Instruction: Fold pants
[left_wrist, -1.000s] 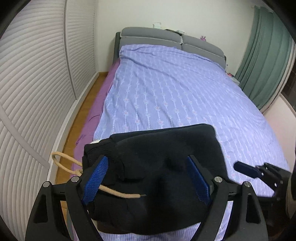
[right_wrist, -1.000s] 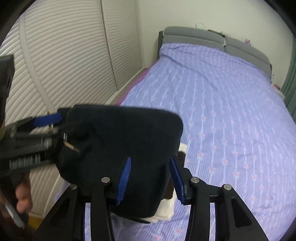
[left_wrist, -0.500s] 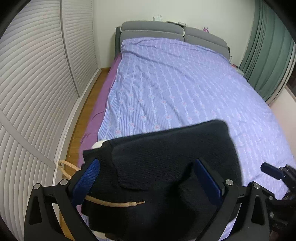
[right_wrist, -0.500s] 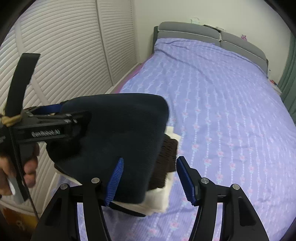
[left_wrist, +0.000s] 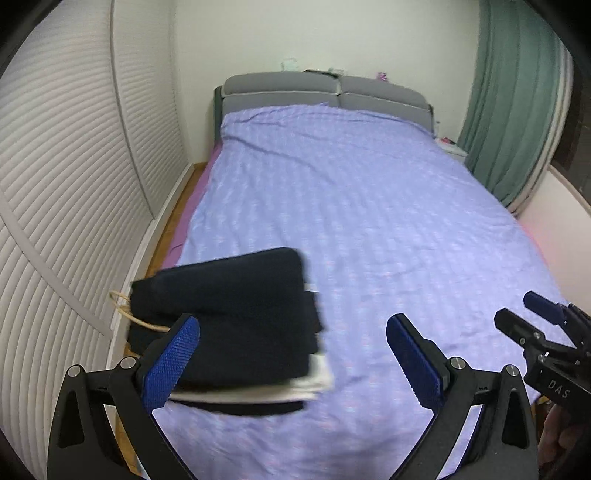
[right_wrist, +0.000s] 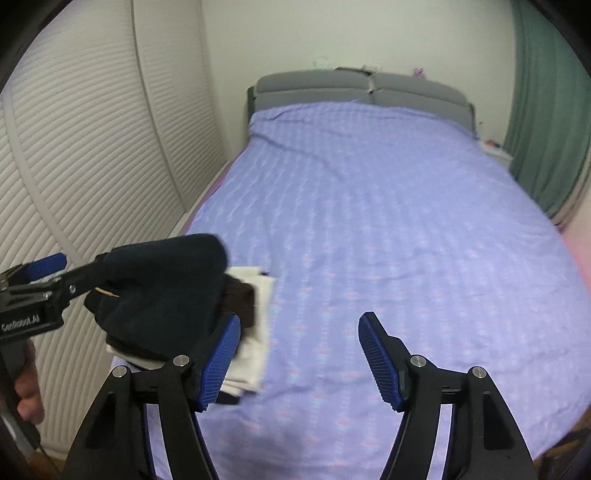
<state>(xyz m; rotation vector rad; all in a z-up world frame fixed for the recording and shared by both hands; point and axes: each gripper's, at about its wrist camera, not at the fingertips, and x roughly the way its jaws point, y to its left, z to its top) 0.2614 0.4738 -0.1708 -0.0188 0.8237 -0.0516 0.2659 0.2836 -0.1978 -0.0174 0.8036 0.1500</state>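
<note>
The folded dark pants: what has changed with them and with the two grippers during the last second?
The folded dark pants now lie on the stack of folded clothes at the bed's near left corner. Both the left gripper and the right gripper have let go: their jaws stand wide open with nothing between them, drawn back and aside. The purple bedspread is unchanged.

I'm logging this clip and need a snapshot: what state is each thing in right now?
Folded black pants: lying on top of a stack of clothes.
Folded white garment: lower in the stack, edges sticking out.
Tan drawstring: looping loose off the pants.
Purple patterned bedsheet: spread flat, lightly creased.
Left gripper: open, holding nothing.
Right gripper: open, holding nothing.
</note>
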